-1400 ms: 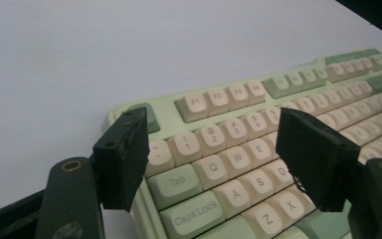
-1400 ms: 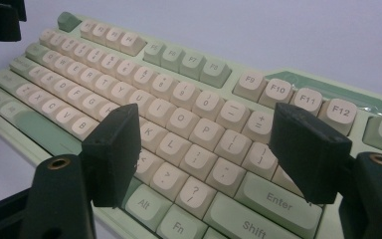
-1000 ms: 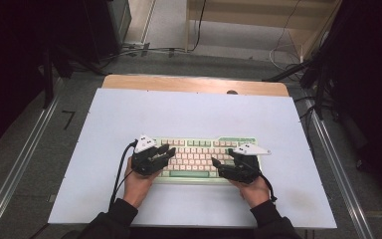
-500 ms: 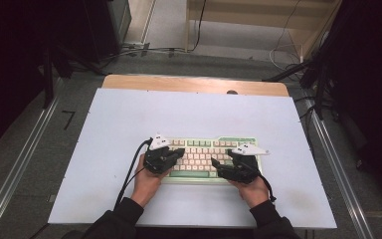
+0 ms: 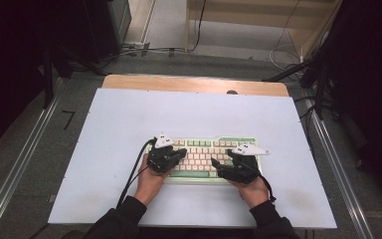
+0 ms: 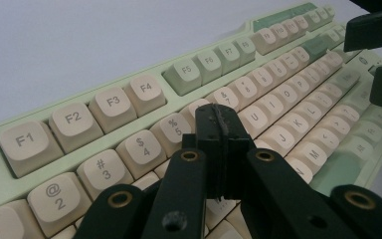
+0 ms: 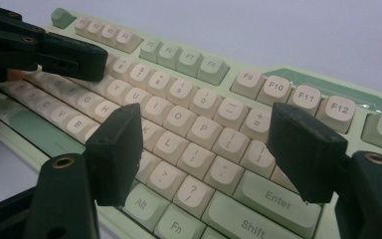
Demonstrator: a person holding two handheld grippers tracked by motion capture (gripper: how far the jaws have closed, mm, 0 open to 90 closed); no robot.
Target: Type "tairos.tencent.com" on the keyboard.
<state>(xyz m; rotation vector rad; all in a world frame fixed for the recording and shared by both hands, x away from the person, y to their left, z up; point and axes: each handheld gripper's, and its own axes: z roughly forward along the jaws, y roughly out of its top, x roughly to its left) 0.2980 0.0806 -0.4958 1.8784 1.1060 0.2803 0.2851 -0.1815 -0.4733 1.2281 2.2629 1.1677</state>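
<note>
Pale green plastic and cream keycaps make up the keyboard [image 5: 204,157], which lies flat on the white table [image 5: 129,124], with both of our grippers poised over it. In the left gripper view, the left gripper [image 6: 220,130] has its jaws pressed together with nothing between them, having just been closing; the tip hangs over the number row, with the 5 and 7 keys to either side of it and the 4 key [image 6: 140,147] just beside the left jaw. In the right gripper view, the right gripper [image 7: 206,142] has its jaws wide apart, and the L key [image 7: 168,143] and its neighbours lie in the gap between them, with Enter [image 7: 273,195] under the right jaw.

We judge the keyboard to be rigid and fairly light, liable to slide on the smooth table if shoved sideways. The keycaps look springy and could pop off if pried from the edge. For pressing, we would come straight down on a cap's centre with the closed tip; for lifting, we would take the case by its end edges, not the keys.
</note>
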